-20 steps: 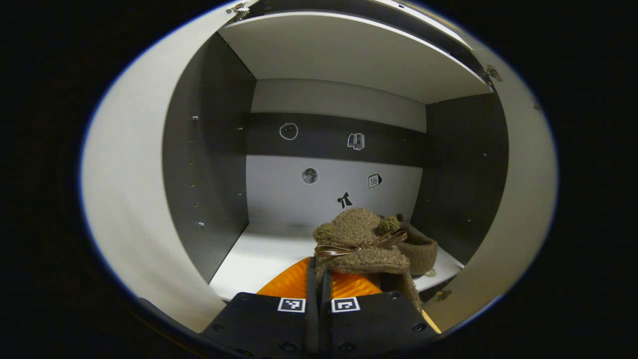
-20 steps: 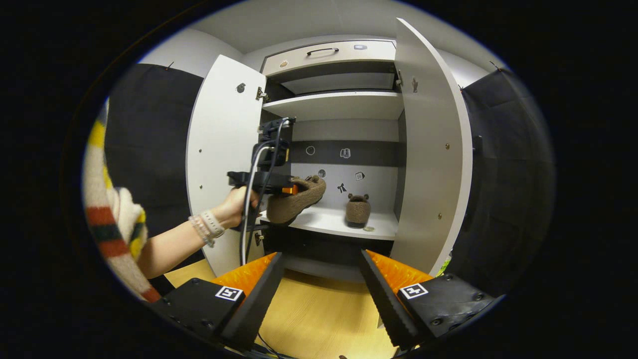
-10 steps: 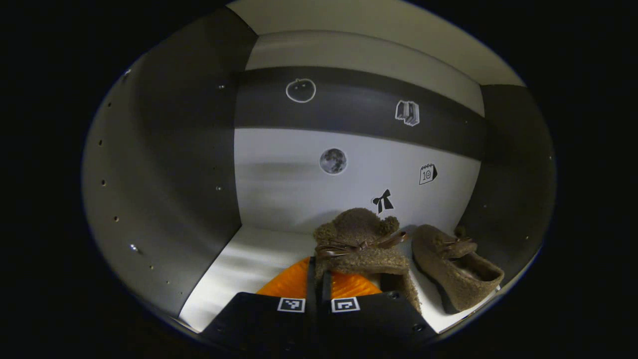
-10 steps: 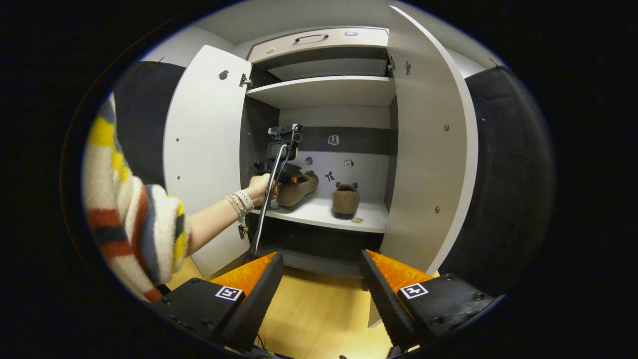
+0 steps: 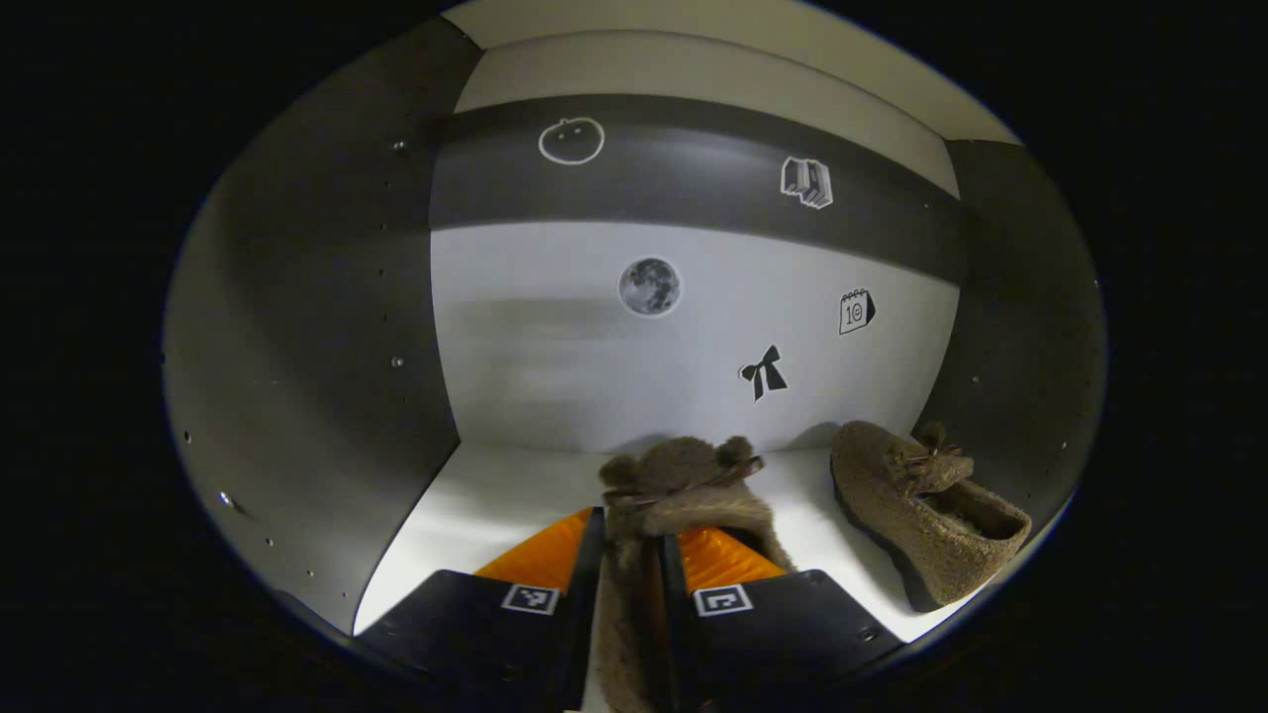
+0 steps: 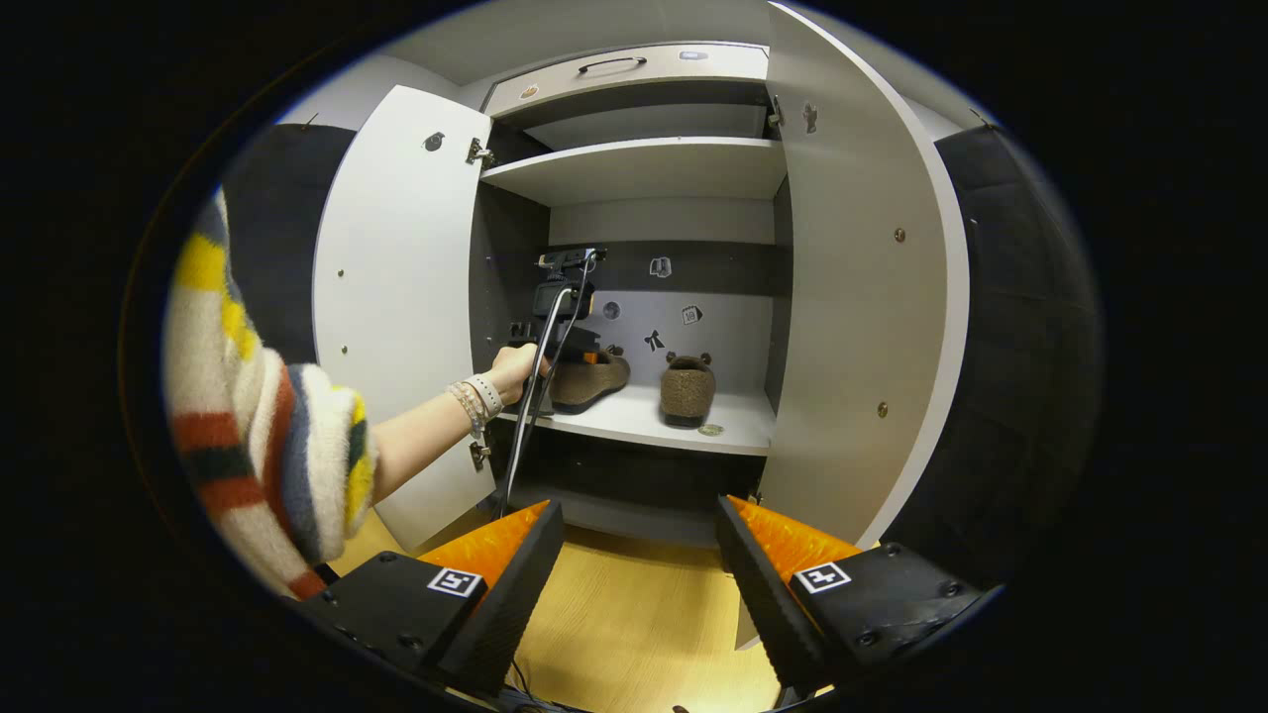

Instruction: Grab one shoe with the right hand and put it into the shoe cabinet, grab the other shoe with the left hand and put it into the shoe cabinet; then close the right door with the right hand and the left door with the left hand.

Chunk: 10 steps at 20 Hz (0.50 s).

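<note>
Two fuzzy brown shoes stand side by side on the white shelf [image 5: 495,495] of the open shoe cabinet. One shoe [image 5: 684,475] rests on the shelf, its heel still between the fingers of my left gripper [image 5: 634,520], whose jaws stand a little apart, so it is open. The other shoe [image 5: 916,505] sits free to its right. In the right gripper view, a hand [image 6: 510,366] holds the left gripper [image 6: 570,347] inside the cabinet over the first shoe [image 6: 592,373], beside the second shoe [image 6: 686,388]. My right gripper [image 6: 639,515] hangs open and empty, back over the floor.
Both cabinet doors stand wide open, the left door [image 6: 401,297] and the right door [image 6: 862,297]. A striped sleeve [image 6: 267,446] reaches in from the left. A small round object [image 6: 709,430] lies on the shelf's front edge. Wooden floor [image 6: 634,624] lies below.
The left gripper pushed deeper into the cabinet and lowered its shoe onto the shelf. Its fingers have parted. The right gripper stayed open and drifted slightly closer.
</note>
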Each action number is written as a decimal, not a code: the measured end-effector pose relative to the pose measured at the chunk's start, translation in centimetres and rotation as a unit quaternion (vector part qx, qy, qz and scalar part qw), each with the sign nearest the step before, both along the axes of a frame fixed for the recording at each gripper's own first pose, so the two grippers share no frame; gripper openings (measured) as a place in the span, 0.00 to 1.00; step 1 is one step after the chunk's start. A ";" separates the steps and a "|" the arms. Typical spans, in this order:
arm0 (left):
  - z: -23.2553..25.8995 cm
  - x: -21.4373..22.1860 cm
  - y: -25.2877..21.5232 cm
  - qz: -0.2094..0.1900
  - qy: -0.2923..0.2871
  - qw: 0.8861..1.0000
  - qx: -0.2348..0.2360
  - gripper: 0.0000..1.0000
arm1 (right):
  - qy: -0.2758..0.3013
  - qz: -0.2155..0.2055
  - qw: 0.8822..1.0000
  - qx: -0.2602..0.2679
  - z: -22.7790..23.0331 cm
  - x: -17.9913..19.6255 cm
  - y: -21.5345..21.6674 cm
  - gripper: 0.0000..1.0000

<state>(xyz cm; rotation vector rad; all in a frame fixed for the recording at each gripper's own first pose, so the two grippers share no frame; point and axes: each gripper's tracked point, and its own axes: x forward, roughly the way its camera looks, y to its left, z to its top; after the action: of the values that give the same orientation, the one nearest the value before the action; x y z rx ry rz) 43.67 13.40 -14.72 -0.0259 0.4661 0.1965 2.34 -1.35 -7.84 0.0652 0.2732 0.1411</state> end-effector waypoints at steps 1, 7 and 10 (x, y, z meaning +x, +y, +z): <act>0.2 -0.2 0.1 -0.001 0.001 1.000 0.006 0.36 | -0.002 0.001 1.000 0.001 0.1 -0.1 0.0 0.98; 2.5 -3.1 0.1 -0.005 -0.012 1.000 0.024 0.96 | -0.012 0.009 1.000 0.011 0.8 -1.0 0.4 0.98; 6.7 -5.8 -1.0 -0.017 -0.056 0.998 0.032 0.97 | -0.030 0.012 0.999 0.015 1.8 -1.6 0.3 0.98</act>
<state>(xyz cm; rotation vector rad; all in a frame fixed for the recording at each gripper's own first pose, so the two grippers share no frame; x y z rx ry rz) 37.87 12.44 -8.04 0.0326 0.3478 0.1753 0.76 -1.08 -6.03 0.0882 0.2118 0.1712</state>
